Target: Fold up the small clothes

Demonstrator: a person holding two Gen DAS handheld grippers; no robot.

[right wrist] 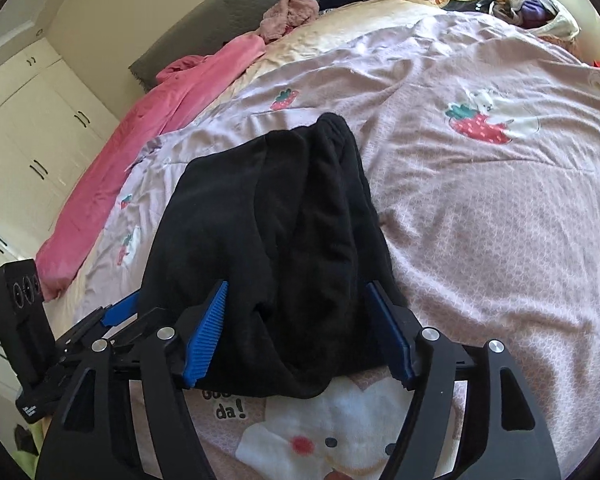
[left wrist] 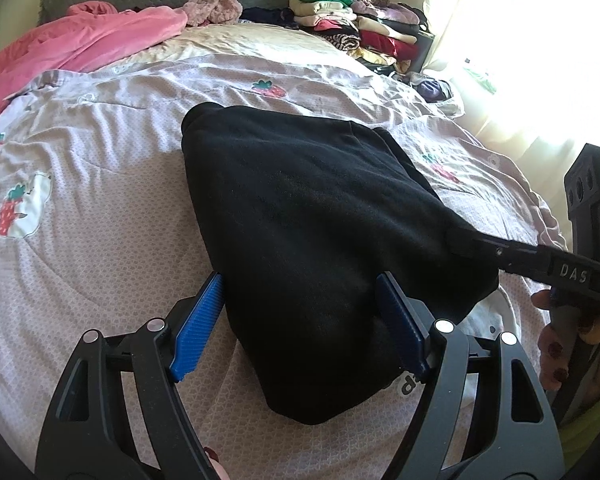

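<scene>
Both claws are standing apart and gripping nothing. Left gripper [left wrist: 300, 324] is hovering with its blue pads [left wrist: 198, 328] spread wide on either side of the near end of the black garment [left wrist: 312, 216]; the cloth is lying between the fingers but the pads are not pressing it. Right gripper [right wrist: 296, 330] is doing the same at the other near corner, its jaws parted with the bunched black fabric [right wrist: 276, 240] sitting between them, unpinched. Whether the pad tips are brushing the cloth is hard to tell.

Garment is lying mid-bed on the pink strawberry-print quilt [left wrist: 100, 152], already doubled into a thick, rounded bundle, with layered edges showing in the right wrist view. Likely it is being left flat so the fold keeps its shape, and both grippers are straddling the near edge to either smooth it or take a fresh hold for another fold.

Stack of folded clothes [left wrist: 352, 20] is sitting at the far corner by the window, probably where finished pieces go. Pink blanket [left wrist: 80, 40] is lying crumpled along the far side, well apart from the work.
</scene>
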